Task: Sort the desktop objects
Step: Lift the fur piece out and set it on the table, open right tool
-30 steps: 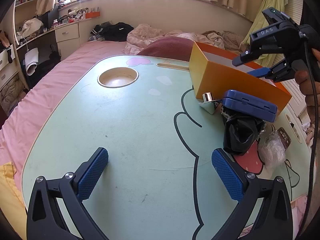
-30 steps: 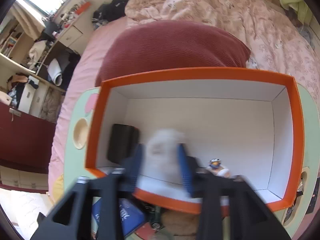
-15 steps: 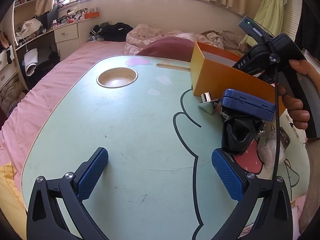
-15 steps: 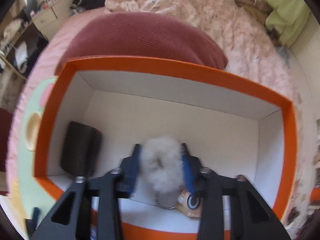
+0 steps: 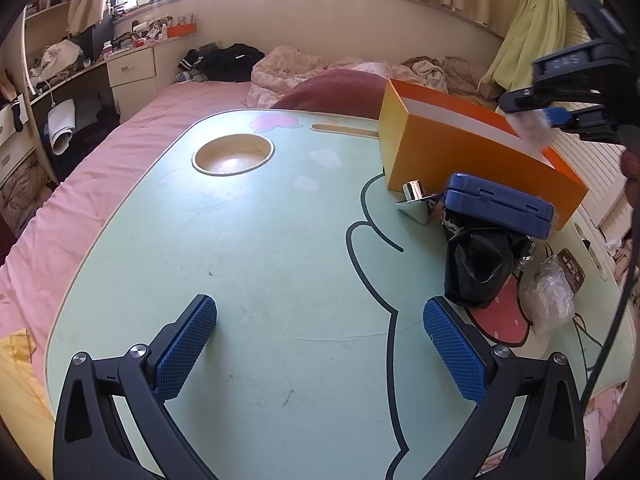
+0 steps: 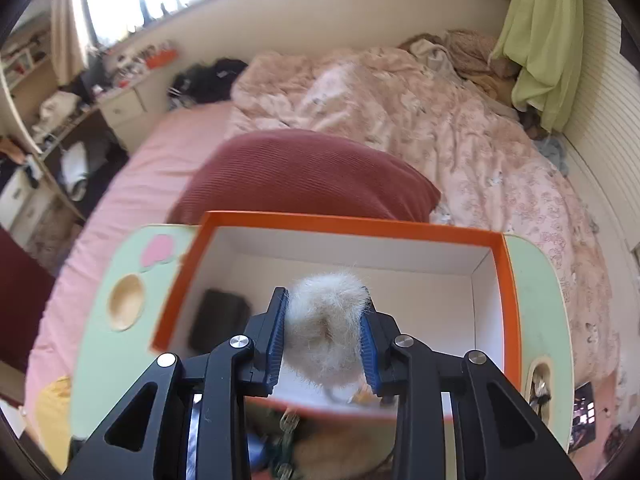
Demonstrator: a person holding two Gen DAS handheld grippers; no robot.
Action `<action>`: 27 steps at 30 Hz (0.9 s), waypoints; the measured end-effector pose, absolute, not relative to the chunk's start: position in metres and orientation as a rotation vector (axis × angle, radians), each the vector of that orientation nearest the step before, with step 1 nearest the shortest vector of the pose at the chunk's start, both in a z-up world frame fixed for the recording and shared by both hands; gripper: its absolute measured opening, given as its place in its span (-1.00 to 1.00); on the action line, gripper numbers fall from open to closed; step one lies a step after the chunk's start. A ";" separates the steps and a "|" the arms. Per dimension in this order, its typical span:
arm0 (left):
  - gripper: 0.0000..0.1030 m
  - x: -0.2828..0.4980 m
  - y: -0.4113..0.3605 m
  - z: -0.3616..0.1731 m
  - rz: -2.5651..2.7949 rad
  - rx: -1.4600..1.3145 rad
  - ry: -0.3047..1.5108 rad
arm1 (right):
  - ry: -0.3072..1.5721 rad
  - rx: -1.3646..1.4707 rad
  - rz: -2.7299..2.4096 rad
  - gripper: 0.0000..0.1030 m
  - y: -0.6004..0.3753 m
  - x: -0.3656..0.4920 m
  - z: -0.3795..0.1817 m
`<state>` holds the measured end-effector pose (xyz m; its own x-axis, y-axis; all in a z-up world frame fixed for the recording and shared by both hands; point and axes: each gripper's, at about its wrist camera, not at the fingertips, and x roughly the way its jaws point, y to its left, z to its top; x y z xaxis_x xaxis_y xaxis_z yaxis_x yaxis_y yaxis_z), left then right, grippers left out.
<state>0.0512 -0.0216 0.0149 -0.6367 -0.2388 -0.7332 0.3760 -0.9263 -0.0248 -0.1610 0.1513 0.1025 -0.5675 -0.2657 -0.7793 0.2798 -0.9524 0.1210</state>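
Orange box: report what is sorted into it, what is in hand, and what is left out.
Done: a black item lies inside the orange box. In hand: the right tongs are shut on a white fluffy pom-pom above the box. Left: the blue case, black bag, shiny metal piece and clear wrapper sit on the table. The left tongs are open, holding nothing.

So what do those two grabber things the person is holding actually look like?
Both are matte black plastic frames with silver screw heads. Each finger ends in a blue pad with a fine dimpled texture, as on the left gripper and right gripper. The right one carries pale lettering, a small green light and a black cable.
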 end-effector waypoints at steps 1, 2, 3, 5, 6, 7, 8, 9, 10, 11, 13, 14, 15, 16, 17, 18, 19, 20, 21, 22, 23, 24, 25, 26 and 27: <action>1.00 0.051 -0.021 0.015 -2.555 1.111 0.243 | 0.008 1.232 -2.518 -0.39 0.155 -0.149 0.106; 1.00 0.051 -0.021 0.015 -2.552 1.113 0.235 | 0.006 1.212 -2.496 -0.39 0.158 -0.134 0.108; 1.00 0.050 -0.020 0.014 -2.549 1.117 0.225 | 0.016 1.199 -2.478 -0.39 0.162 -0.124 0.107; 1.00 0.049 -0.018 0.013 -2.540 1.124 0.204 | 0.058 1.201 -2.444 -0.39 0.166 -0.099 0.099; 1.00 0.048 -0.017 0.013 -2.533 1.129 0.189 | 0.084 1.218 -2.429 -0.38 0.167 -0.090 0.091; 1.00 0.047 -0.016 0.012 -2.529 1.131 0.178 | 0.108 1.234 -2.414 -0.38 0.167 -0.081 0.083; 1.00 0.047 -0.015 0.012 -2.526 1.133 0.169 | 0.124 1.246 -2.403 -0.35 0.170 -0.077 0.077; 1.00 0.047 -0.014 0.012 -2.525 1.135 0.160 | 0.145 1.254 -2.396 -0.31 0.172 -0.073 0.069; 1.00 0.047 -0.014 0.012 -2.526 1.136 0.159 | 0.168 1.251 -2.399 -0.23 0.173 -0.070 0.063; 1.00 0.047 -0.014 0.012 -2.527 1.135 0.160 | 0.187 1.241 -2.407 0.07 0.177 -0.068 0.057; 1.00 0.046 -0.014 0.012 -2.528 1.137 0.160 | 0.198 1.180 -2.454 0.47 0.183 -0.061 0.051; 1.00 0.046 -0.014 0.012 -2.530 1.138 0.159 | 0.195 1.132 -2.482 0.61 0.186 -0.057 0.050; 1.00 0.046 -0.014 0.012 -2.533 1.139 0.158 | 0.192 1.084 -2.506 0.72 0.189 -0.051 0.050; 1.00 0.046 -0.015 0.011 -2.535 1.140 0.158 | 0.188 1.036 -2.526 0.75 0.193 -0.043 0.051; 1.00 0.046 -0.015 0.011 -2.538 1.140 0.157 | 0.183 1.005 -2.534 0.80 0.199 -0.042 0.050; 1.00 0.046 -0.015 0.011 -2.539 1.140 0.156 | 0.182 0.971 -2.545 0.85 0.203 -0.035 0.051; 1.00 0.046 -0.015 0.011 -2.540 1.139 0.155 | 0.203 0.951 -2.559 0.85 0.206 -0.027 0.051; 1.00 0.046 -0.015 0.011 -2.542 1.138 0.154 | 0.232 0.941 -2.567 0.86 0.208 -0.020 0.051; 1.00 0.046 -0.015 0.011 -2.544 1.138 0.153 | 0.271 0.931 -2.574 0.86 0.211 -0.012 0.049; 1.00 0.045 -0.015 0.011 -2.546 1.138 0.152 | 0.304 0.926 -2.580 0.88 0.214 -0.005 0.047; 1.00 0.045 -0.015 0.011 -2.546 1.138 0.151 | 0.319 0.929 -2.585 0.90 0.218 0.000 0.043; 1.00 0.045 -0.015 0.011 -2.547 1.138 0.151 | 0.327 0.946 -2.587 0.90 0.223 0.006 0.037; 1.00 0.045 -0.015 0.011 -2.547 1.137 0.151 | 0.324 0.971 -2.581 0.90 0.230 0.008 0.030; 1.00 0.045 -0.014 0.011 -2.545 1.136 0.151 | 0.305 1.012 -2.561 0.90 0.234 0.009 0.020; 1.00 0.045 -0.013 0.011 -2.548 1.136 0.148 | 0.281 1.059 -2.540 0.90 0.238 0.010 0.012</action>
